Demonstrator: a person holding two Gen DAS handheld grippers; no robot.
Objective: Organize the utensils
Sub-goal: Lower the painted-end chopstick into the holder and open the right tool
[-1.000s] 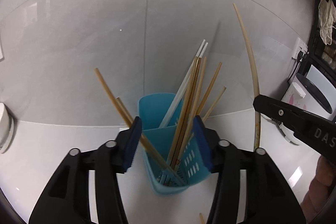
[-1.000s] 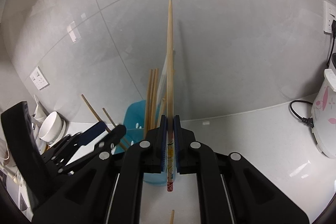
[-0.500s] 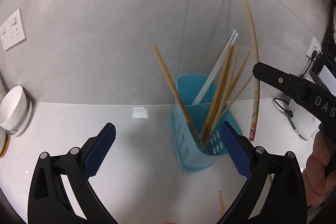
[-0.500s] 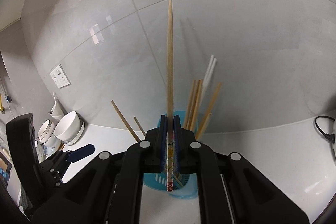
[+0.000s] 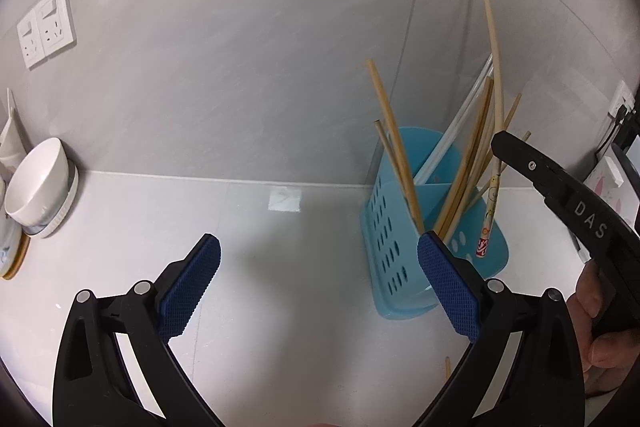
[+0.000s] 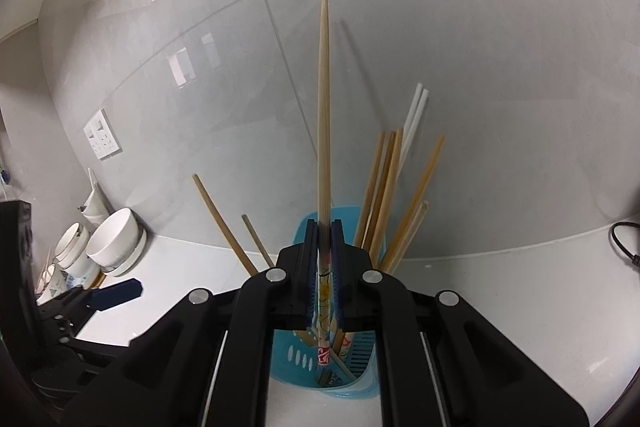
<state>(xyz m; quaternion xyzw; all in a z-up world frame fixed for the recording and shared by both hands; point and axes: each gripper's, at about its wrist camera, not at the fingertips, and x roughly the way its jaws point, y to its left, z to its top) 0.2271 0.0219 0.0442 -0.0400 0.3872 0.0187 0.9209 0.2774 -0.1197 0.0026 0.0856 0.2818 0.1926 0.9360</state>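
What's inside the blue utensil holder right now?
The blue utensil holder has a divider and holds several bamboo chopsticks and two white chopsticks, all leaning. The right gripper holds a patterned chopstick, its lower end inside. The holder's bottom is mostly hidden.

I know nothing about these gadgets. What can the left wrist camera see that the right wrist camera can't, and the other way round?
Only the left wrist view shows a loose chopstick end on the counter and the person's hand.

Only the right wrist view shows the right gripper pinching the patterned chopstick from behind, and a black cable.

Both show the blue holder of chopsticks, the white bowl and the wall sockets.
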